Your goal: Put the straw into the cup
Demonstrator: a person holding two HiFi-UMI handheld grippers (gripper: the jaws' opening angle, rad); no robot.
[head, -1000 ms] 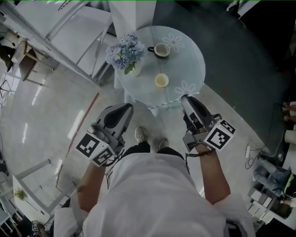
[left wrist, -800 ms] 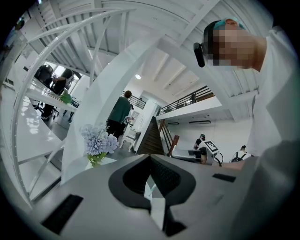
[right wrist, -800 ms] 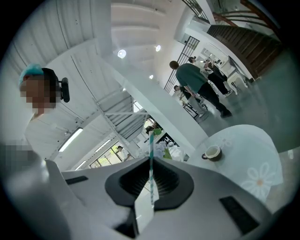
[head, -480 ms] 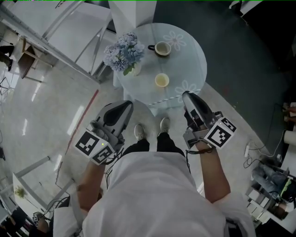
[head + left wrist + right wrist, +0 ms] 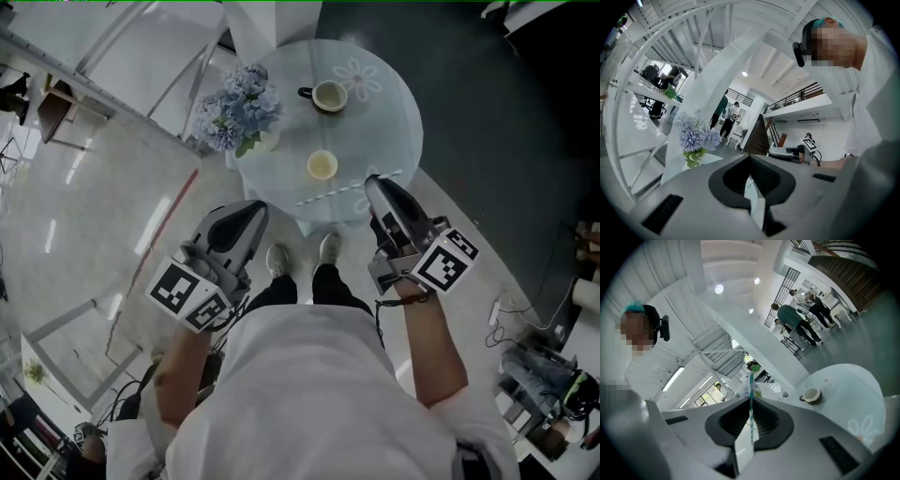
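The right gripper (image 5: 373, 185) is pinching a thin teal-and-white striped straw (image 5: 751, 397) between nearly closed jaws. Its long axis is running crosswise to them, over the near edge of the round glass table (image 5: 394, 112) and just short of the small pale cup (image 5: 322, 165). The left gripper (image 5: 254, 210) is hanging empty, with its jaws meeting.

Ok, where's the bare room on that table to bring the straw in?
The table's right half is bare, from the dark-handled mug and the pale cup out to the rim. The gap between those two is also free. The left edge is crowded by the flower vase, so come in from the right.
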